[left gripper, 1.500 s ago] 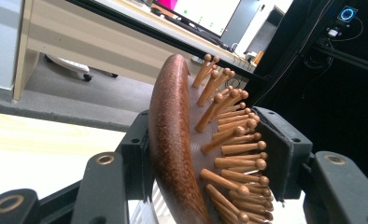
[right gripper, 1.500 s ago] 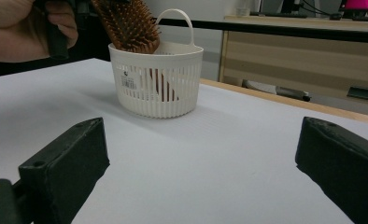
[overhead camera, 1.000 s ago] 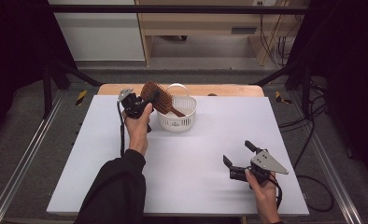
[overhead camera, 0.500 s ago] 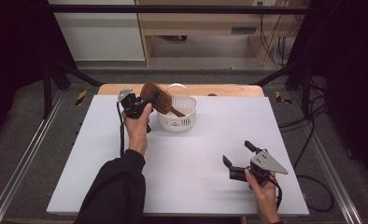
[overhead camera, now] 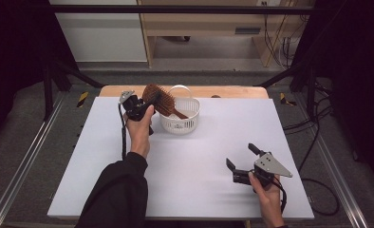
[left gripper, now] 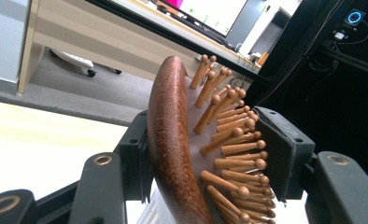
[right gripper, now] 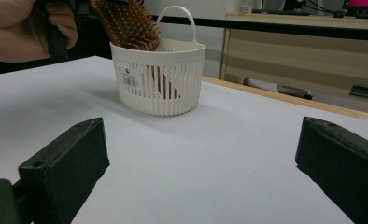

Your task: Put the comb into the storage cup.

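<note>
Nothing has shifted over the last second: nearest, the right gripper (overhead camera: pixel 242 164) rests on the white table (overhead camera: pixel 213 142) with jaws wide apart and empty. Farther back, the left gripper (overhead camera: pixel 144 105) stays clamped on the head of the wooden hairbrush (overhead camera: pixel 157 98), whose handle already sits inside the white basket (overhead camera: pixel 179 124), so release looks like the next step

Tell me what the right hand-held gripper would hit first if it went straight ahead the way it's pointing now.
Probably the white basket. In its own view the right hand-held gripper is open over bare table, with the basket ahead, slightly left of centre. Depth is unclear, so it might just pass beside it.
</note>
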Motion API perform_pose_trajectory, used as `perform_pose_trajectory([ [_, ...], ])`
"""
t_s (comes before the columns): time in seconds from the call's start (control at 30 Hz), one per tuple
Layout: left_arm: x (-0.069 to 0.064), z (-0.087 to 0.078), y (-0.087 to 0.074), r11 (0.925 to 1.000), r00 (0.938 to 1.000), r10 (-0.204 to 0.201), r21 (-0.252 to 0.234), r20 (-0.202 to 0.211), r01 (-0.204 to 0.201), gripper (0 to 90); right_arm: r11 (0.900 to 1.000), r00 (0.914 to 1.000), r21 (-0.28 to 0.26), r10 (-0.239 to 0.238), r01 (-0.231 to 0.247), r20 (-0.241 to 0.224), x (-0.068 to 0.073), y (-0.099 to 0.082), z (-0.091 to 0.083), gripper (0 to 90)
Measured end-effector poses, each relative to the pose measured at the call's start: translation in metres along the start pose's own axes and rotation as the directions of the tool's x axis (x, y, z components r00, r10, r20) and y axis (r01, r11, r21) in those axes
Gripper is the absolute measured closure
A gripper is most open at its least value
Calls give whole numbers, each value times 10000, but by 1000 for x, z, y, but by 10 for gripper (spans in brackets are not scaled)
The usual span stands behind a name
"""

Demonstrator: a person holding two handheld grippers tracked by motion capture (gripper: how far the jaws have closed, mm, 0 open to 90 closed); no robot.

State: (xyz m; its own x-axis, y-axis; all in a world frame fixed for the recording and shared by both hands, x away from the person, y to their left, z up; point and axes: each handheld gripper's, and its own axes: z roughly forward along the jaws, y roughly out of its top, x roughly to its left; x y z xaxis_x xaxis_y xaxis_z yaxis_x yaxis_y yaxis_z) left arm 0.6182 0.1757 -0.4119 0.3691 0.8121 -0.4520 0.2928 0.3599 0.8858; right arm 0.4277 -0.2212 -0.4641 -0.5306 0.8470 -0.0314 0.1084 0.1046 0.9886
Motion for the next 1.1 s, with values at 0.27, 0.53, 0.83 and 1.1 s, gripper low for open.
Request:
perform_pose_trajectory([
  [0.27, 0, 0, 0, 10000, 10000, -25, -5, -35, 25, 425, 10000, 10000, 14, 9, -9, -10, 0, 0, 0, 27],
  [0.53, 2, 1, 1, 10000, 9998, 9, 5, -191, -9, 413, 10000, 10000, 43, 5, -5, -24, 0, 0, 0, 27],
  [0.83, 5, 2, -1, 9999, 9996, 11, 159, -268, -7, 392, 10000, 10000, 57, 1, -1, -44, 0, -1, 1, 27],
  [1.1, 5, 2, -1, 9977, 9961, 653, 245, -588, -640, 337, 10000, 10000, 71, 0, 0, -92, 1, -1, 1, 26],
])
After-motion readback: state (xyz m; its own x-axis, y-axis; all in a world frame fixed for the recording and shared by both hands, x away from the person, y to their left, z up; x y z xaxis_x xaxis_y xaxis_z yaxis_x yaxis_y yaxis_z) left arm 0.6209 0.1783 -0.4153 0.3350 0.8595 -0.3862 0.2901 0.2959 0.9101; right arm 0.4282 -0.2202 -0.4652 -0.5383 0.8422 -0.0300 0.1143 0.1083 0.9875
